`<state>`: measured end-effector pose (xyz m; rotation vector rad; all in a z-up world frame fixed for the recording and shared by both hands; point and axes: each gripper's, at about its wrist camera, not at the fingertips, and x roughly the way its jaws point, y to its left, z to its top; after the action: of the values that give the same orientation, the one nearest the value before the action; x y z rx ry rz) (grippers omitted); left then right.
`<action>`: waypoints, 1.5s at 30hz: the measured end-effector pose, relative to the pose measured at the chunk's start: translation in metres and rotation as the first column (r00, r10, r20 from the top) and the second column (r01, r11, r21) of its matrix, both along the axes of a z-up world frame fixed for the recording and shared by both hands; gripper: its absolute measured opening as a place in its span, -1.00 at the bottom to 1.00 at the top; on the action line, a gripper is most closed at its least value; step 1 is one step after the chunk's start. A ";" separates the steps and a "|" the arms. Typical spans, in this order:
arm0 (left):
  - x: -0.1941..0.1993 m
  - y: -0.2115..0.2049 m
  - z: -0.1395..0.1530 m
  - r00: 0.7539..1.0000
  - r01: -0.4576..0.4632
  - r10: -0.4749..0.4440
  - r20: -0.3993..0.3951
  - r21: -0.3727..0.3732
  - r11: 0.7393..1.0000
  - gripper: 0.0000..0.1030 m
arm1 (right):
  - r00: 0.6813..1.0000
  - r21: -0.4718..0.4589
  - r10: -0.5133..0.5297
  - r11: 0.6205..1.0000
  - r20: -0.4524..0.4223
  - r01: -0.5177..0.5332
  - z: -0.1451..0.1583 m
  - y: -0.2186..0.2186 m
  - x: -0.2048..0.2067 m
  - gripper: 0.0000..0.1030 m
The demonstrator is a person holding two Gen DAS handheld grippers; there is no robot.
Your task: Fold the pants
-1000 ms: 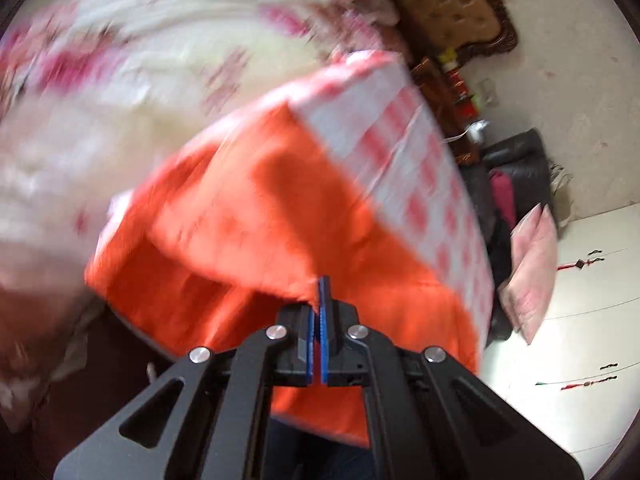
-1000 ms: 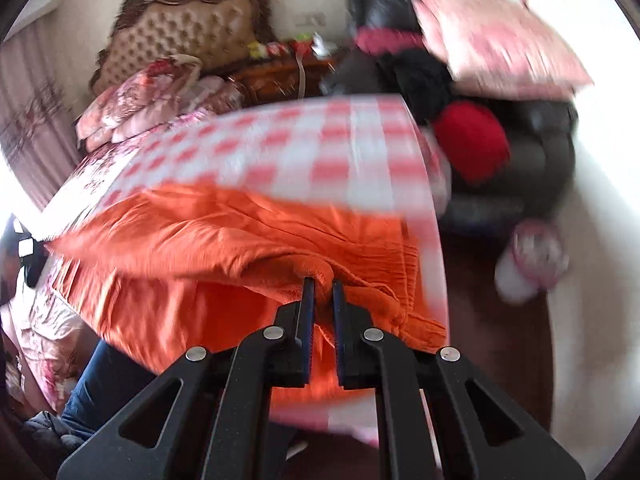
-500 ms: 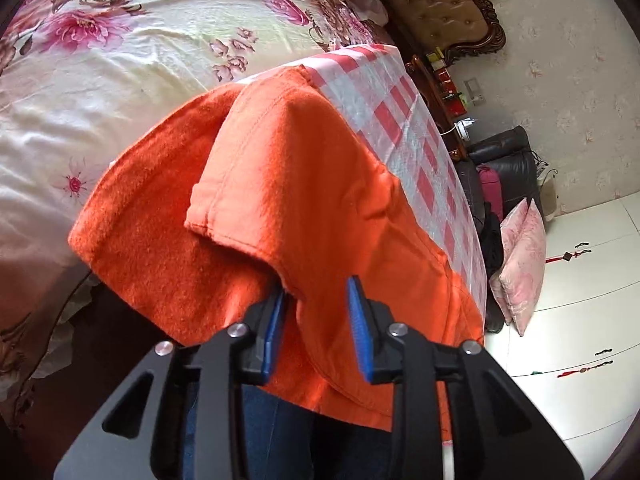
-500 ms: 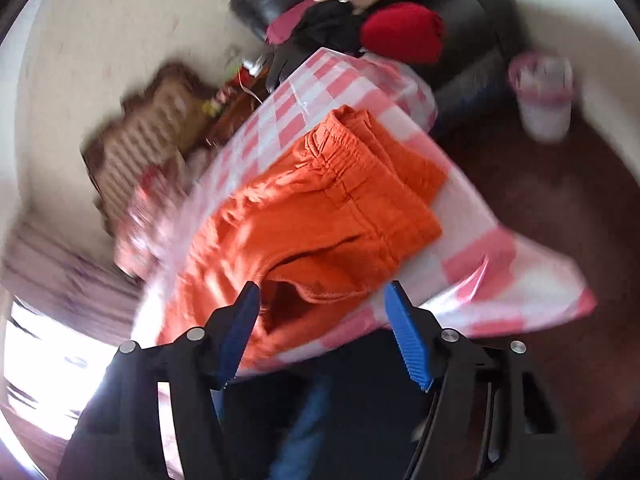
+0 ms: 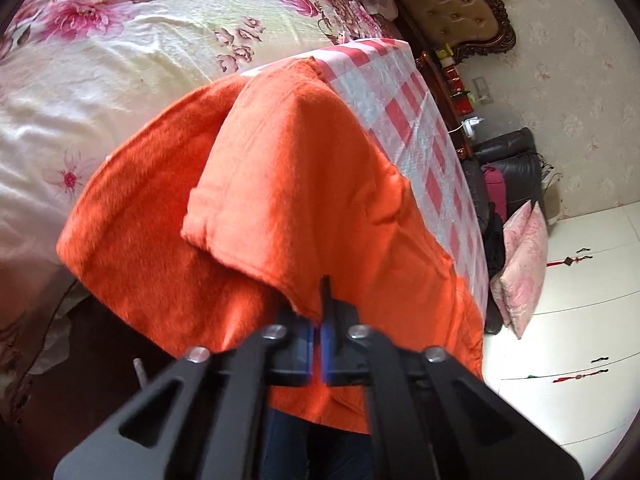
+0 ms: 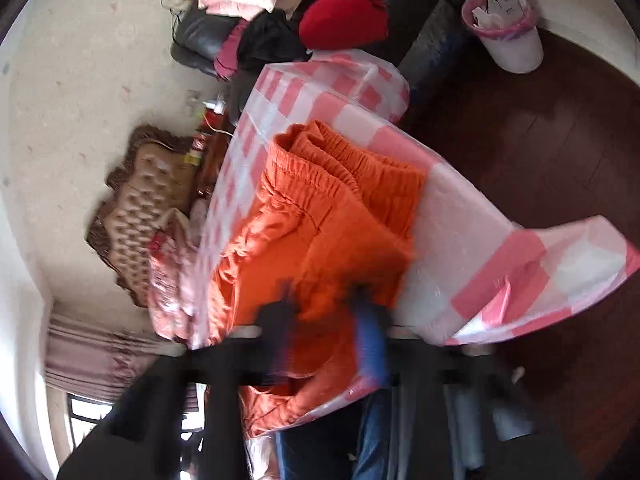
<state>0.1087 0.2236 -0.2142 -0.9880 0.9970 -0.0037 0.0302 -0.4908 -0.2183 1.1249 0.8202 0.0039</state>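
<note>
The left gripper (image 5: 318,320) is clamped on a folded edge of the fuzzy orange pants (image 5: 280,184) at the checked tabletop's (image 5: 404,108) near edge. The blurred right gripper (image 6: 326,312), jaws just closing and slightly apart, straddles the pants' fabric.

Counted: 1 pair of orange fleece pants (image 5: 304,184), 1 red-and-white checked plastic tablecloth (image 6: 472,240), 1 pink floral cushion (image 5: 520,272), 1 white waste bin with pink liner (image 6: 508,36), 1 tufted tan headboard (image 6: 152,196), 2 black two-finger grippers (image 5: 318,332) (image 6: 324,320).
</note>
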 end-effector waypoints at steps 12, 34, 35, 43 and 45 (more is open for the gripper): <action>-0.037 0.009 -0.004 0.999 0.013 -0.013 -0.033 0.002 1.000 -0.98 | 0.998 -0.269 0.040 0.962 -0.053 -0.053 0.030 -0.002 0.013 -0.75; -0.068 0.061 0.026 0.976 -0.188 0.175 0.130 0.098 0.977 -0.90 | 0.981 -0.505 0.046 0.852 -0.187 -0.136 0.012 0.021 0.014 -0.69; -0.071 0.058 0.029 0.977 -0.189 0.171 0.129 0.140 0.972 -0.90 | 0.981 -0.508 0.043 0.851 -0.189 -0.135 0.011 0.022 0.014 -0.69; -0.092 0.041 0.025 0.979 -0.198 0.170 0.113 0.325 0.925 -0.90 | 0.980 -0.527 0.046 0.838 -0.192 -0.143 0.013 0.024 0.014 -0.69; -0.090 0.026 0.043 0.982 -0.177 0.129 0.136 0.445 0.878 -0.89 | 0.979 -0.532 0.049 0.834 -0.196 -0.148 0.013 0.024 0.014 -0.69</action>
<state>0.0188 0.2497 -0.1711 -0.6219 0.7720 0.2990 0.0441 -0.4664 -0.2049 0.5425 0.9589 -0.2342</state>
